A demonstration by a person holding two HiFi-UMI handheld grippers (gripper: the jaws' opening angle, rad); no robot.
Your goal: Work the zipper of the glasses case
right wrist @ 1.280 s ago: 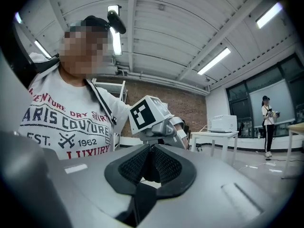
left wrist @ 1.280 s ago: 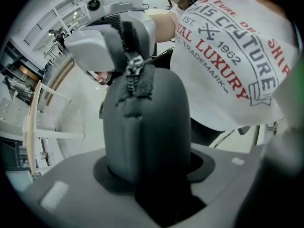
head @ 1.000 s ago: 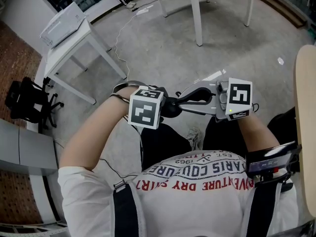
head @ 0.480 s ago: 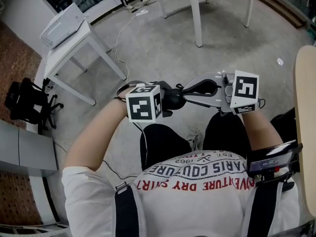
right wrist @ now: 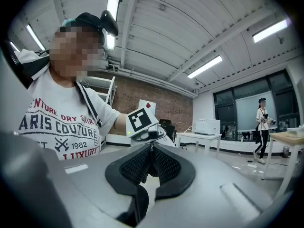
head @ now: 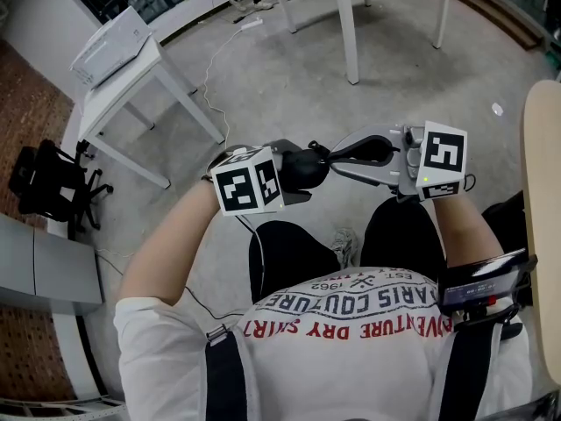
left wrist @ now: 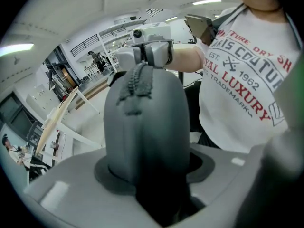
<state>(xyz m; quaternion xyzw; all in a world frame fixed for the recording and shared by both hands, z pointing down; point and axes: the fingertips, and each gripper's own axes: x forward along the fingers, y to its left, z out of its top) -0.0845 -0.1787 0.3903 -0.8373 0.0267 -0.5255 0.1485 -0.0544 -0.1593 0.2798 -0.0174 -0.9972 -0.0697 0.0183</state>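
I hold a dark grey glasses case [head: 302, 167] in the air in front of the person's chest. My left gripper [head: 301, 175] is shut on one end of it. In the left gripper view the case [left wrist: 147, 127] stands up from between the jaws, and its zipper [left wrist: 135, 87] runs over the top. My right gripper [left wrist: 151, 56] comes in from the right [head: 323, 154] and pinches the zipper pull at the case's far end. In the right gripper view the ribbed pads [right wrist: 164, 165] are closed on a thin dark piece, with the left gripper's marker cube [right wrist: 141, 120] just beyond.
A white table with a printer [head: 114, 42] stands at the back left, and a black chair [head: 48, 182] is at the left. A wooden table's leg [head: 351, 33] is ahead, and a wooden tabletop edge [head: 543, 191] is at the right. A person [right wrist: 262, 127] stands far off.
Both grippers have risen slightly. The right gripper has drifted to the right, the left cube has turned and shifted left, so the two stand a little further apart.
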